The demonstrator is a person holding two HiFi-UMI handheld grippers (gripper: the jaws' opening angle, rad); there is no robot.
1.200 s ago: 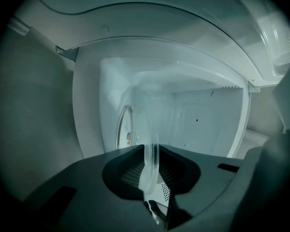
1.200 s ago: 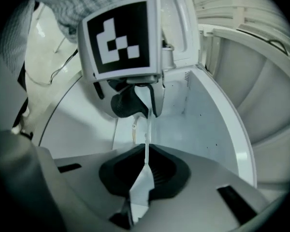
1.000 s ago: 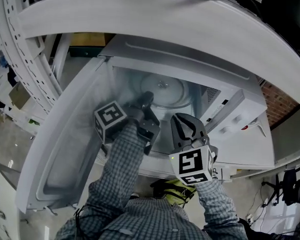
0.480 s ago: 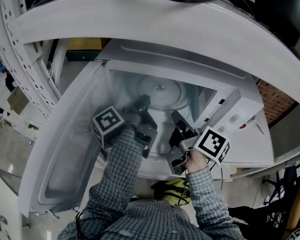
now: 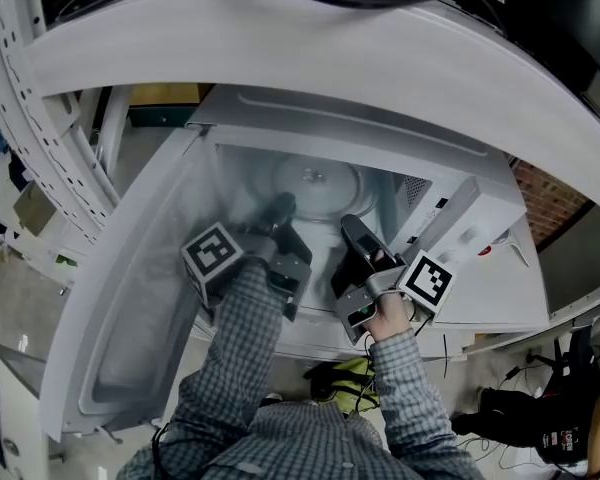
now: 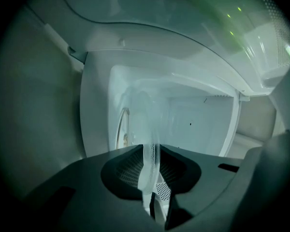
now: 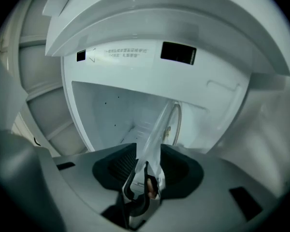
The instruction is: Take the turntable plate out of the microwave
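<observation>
Left gripper (image 6: 152, 153) on faint, transparent turntable plate (image 6: 149, 129)

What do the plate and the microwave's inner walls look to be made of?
Plate: most likely clear glass. It is smooth and glossy, and in the left gripper view its rim is see-through with bright highlights.
Inner walls: probably painted or enamelled sheet metal. They are flat, white and semi-gloss, with soft reflections. Coated plastic cannot be ruled out by look alone.

Small print on microwave (image 7: 126, 53) illegible
</observation>
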